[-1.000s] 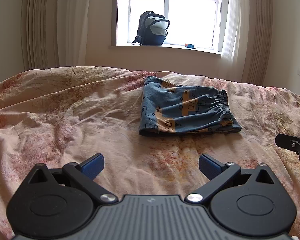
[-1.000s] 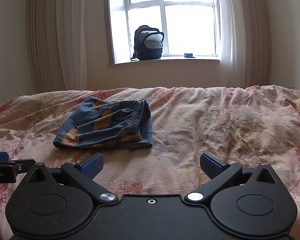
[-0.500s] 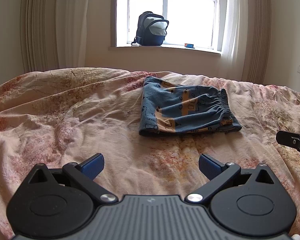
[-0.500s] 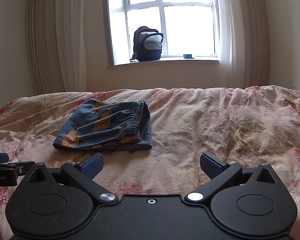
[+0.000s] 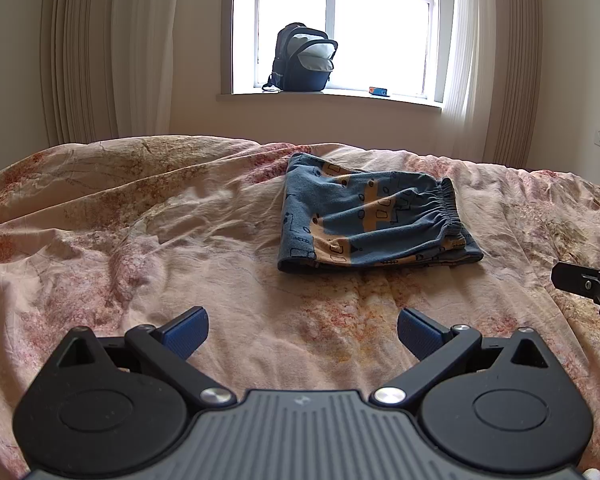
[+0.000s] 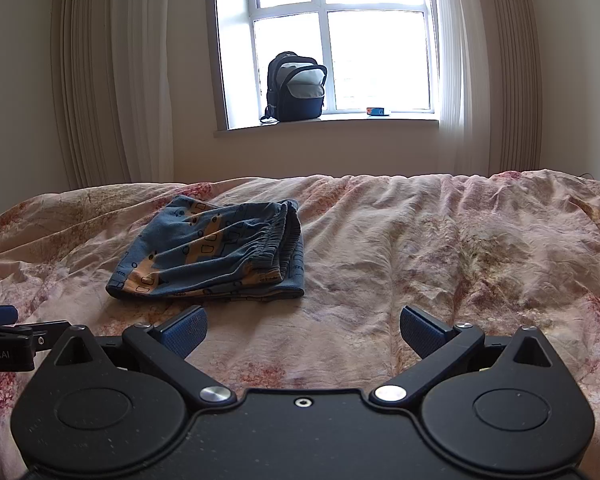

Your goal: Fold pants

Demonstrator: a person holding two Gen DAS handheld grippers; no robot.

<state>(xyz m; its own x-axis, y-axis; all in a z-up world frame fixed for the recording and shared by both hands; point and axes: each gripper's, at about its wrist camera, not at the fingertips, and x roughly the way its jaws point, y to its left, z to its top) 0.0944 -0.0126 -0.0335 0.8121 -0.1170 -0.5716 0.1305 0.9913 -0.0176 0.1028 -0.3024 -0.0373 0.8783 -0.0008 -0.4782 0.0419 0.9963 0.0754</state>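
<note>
The blue pants (image 5: 372, 216) with tan print lie folded in a compact rectangle on the bed, elastic waistband on the right side. In the right wrist view the pants (image 6: 216, 252) lie ahead to the left. My left gripper (image 5: 302, 334) is open and empty, held above the bedspread short of the pants. My right gripper (image 6: 302, 334) is open and empty, to the right of the pants. Each gripper shows at the edge of the other's view: the right gripper (image 5: 588, 286), the left gripper (image 6: 4, 332).
The bed is covered with a wrinkled pink floral bedspread (image 5: 140, 240). A dark backpack (image 5: 302, 64) and a small blue box (image 5: 378, 91) sit on the windowsill behind the bed. Curtains hang on both sides of the window.
Both grippers have drawn back and up slightly from the pants. The pants have not moved. Both grippers stay open.
</note>
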